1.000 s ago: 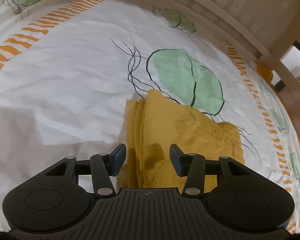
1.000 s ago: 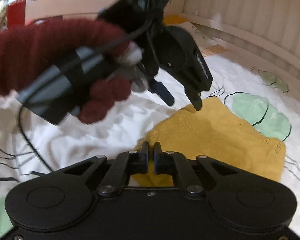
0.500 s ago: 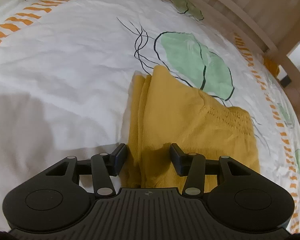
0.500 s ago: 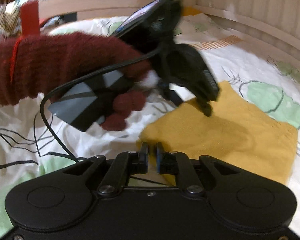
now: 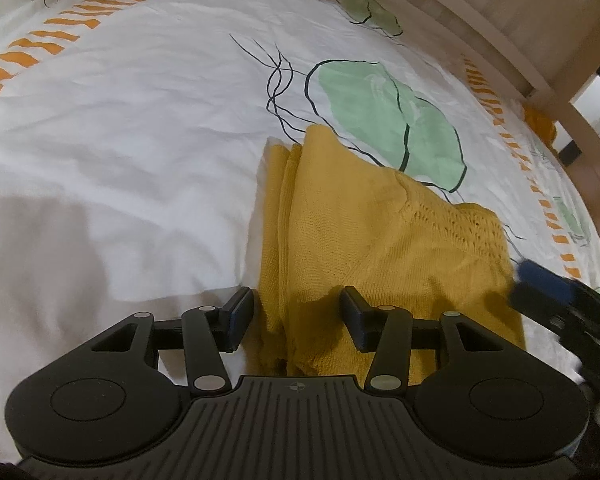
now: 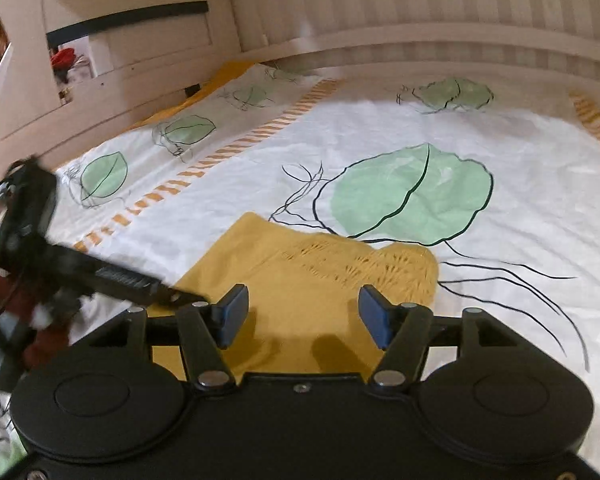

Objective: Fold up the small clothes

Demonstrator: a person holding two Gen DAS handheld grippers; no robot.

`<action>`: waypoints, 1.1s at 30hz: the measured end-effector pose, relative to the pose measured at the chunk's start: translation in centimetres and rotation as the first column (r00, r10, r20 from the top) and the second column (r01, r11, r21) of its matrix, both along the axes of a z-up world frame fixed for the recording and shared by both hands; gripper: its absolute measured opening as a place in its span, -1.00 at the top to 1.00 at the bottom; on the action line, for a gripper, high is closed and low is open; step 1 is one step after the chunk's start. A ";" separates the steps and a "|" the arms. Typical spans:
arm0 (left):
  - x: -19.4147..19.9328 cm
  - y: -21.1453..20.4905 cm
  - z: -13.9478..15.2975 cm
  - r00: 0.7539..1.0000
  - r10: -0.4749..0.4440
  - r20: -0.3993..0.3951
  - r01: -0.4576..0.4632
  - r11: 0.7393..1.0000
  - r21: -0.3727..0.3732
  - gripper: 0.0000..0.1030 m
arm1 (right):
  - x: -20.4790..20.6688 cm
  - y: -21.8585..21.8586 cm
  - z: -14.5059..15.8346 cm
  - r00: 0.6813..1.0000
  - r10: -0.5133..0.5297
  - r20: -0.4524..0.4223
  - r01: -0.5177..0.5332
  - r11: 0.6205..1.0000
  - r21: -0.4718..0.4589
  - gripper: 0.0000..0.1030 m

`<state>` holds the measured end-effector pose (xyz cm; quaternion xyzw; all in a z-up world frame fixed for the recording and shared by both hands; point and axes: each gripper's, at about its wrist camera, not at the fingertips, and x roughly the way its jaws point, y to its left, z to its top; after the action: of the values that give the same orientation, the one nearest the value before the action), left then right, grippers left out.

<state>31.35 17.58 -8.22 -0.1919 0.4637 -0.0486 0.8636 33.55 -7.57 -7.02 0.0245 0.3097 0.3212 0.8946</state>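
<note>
Mustard-yellow knitted garment [image 5: 364, 240], folded in layers, lies flat on white leaf-print bedsheet [image 5: 140, 120]. Left gripper [image 5: 296, 316] released, straddling layered near edge. Right gripper [image 6: 302, 312] released, above garment. Judged: between folds; next, pinch edge.

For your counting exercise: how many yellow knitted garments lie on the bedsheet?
1: the folded yellow knitted garment lies on the white leaf-print bedsheet, just ahead of both open grippers. More clothes may lie out of view.
</note>
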 end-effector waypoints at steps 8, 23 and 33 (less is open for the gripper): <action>-0.3 0.0 0.0 1.000 -0.015 0.010 0.015 1.000 -0.009 0.04 | 5.6 0.0 -2.5 0.996 -0.073 -0.059 0.069 0.996 -0.064 -0.25; -2.3 1.5 0.3 0.996 -0.084 -0.009 0.082 0.991 -0.102 -0.16 | 4.3 -8.3 -3.7 0.942 -0.170 -0.289 0.232 0.952 0.198 -0.52; -3.5 0.2 -0.4 0.989 -0.145 0.004 0.145 0.983 -0.116 -0.57 | 4.6 -8.1 -5.5 0.938 -0.062 -0.342 0.175 0.934 0.311 -0.63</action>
<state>27.89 17.74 -8.67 -0.2077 0.4750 -0.1379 0.8440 38.11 -15.67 -12.47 0.2486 0.3922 0.3054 0.8313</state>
